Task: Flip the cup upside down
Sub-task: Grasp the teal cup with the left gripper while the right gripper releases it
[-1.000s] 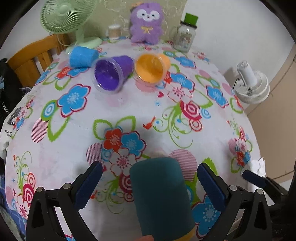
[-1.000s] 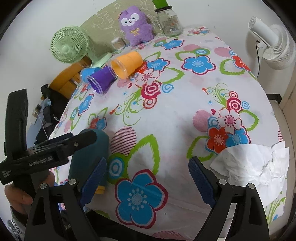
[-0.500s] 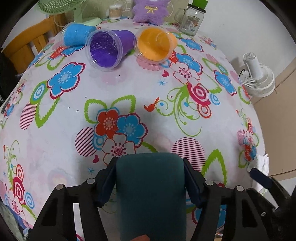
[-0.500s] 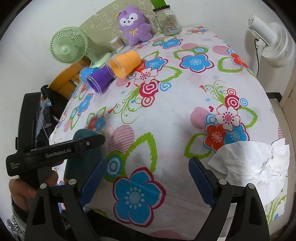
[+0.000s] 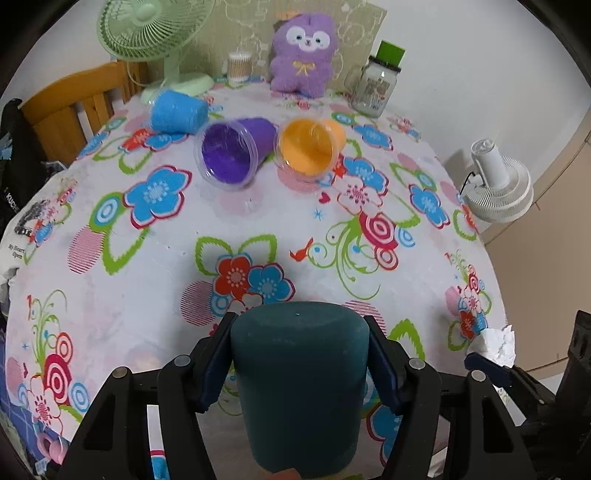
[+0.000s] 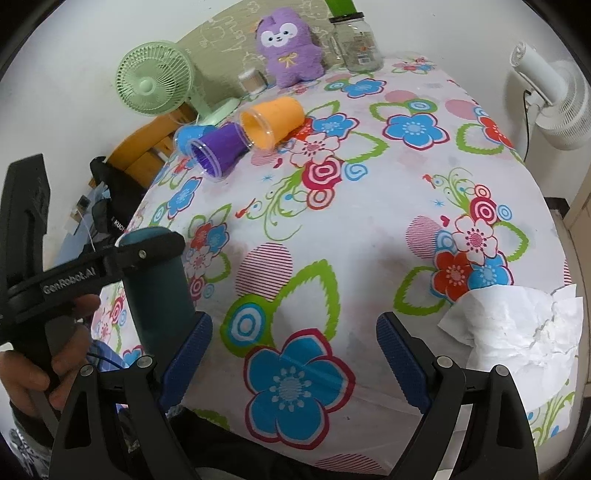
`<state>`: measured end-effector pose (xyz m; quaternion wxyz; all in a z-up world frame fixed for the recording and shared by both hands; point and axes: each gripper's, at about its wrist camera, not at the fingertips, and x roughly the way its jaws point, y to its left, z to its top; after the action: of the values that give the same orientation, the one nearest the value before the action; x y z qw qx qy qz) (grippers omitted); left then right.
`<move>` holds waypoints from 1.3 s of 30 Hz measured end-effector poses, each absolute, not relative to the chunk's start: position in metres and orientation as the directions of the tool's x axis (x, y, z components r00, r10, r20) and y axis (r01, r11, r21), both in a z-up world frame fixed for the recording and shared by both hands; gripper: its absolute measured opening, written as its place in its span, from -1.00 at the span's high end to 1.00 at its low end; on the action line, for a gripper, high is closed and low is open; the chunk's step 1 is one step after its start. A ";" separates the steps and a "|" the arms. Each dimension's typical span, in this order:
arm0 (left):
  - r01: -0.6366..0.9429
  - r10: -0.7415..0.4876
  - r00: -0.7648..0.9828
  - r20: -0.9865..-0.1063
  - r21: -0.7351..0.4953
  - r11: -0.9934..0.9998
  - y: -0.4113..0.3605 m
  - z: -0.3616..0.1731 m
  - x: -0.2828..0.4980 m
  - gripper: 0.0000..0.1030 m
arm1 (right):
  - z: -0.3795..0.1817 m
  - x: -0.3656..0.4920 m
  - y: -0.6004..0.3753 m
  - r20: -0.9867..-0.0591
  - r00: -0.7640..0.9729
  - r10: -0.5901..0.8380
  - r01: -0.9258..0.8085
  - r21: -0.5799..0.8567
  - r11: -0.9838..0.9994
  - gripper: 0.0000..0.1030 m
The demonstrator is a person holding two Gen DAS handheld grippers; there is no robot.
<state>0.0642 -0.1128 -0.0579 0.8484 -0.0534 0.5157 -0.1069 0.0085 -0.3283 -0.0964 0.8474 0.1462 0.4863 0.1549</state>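
A dark teal cup (image 5: pixel 300 384) is clamped between the blue pads of my left gripper (image 5: pixel 300 360), closed end pointing away from me, above the near edge of the flowered table (image 5: pixel 258 221). In the right wrist view the same cup (image 6: pixel 157 291) stands upright-looking at the left, held off the table by the left gripper. My right gripper (image 6: pixel 293 354) is open and empty over the near table edge. Purple (image 5: pixel 232 153), orange (image 5: pixel 310 146) and blue (image 5: pixel 177 110) cups lie on their sides at the far end.
A green fan (image 5: pixel 155 33), a purple plush toy (image 5: pixel 303 55), a glass jar (image 5: pixel 376 88) and a small container (image 5: pixel 239 67) stand at the back. Crumpled white paper (image 6: pixel 517 332) lies at the near right edge. A wooden chair (image 5: pixel 74 99) is left, a white fan (image 5: pixel 498 184) right.
My left gripper closed on the teal cup about a second ago and has since lifted and tilted it, raising the view. The right gripper stayed open and almost still.
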 end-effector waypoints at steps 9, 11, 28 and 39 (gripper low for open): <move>0.131 -0.236 0.500 -0.834 -0.197 0.972 -0.107 -0.037 0.054 -0.30 | -0.091 0.008 -0.318 -0.778 0.478 0.407 -0.147 0.386 0.911 -0.79; 0.132 -0.233 0.512 -0.827 -0.192 0.972 -0.106 -0.032 0.052 -0.30 | -0.090 0.008 -0.316 -0.778 0.478 0.409 -0.153 0.384 0.910 -0.79; 0.120 -0.175 0.603 -0.778 -0.129 0.984 -0.104 -0.007 0.033 -0.30 | -0.089 0.007 -0.308 -0.777 0.474 0.415 -0.174 0.379 0.909 -0.79; 0.131 -0.187 0.618 -0.764 -0.134 0.982 -0.107 0.003 0.023 -0.30 | -0.084 0.008 -0.305 -0.771 0.487 0.409 -0.187 0.366 0.912 -0.79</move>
<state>0.0235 -0.1068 0.0031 0.8988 -0.0324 0.4281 -0.0883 0.0081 -0.3050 -0.0840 0.8544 0.1169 0.4753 0.1746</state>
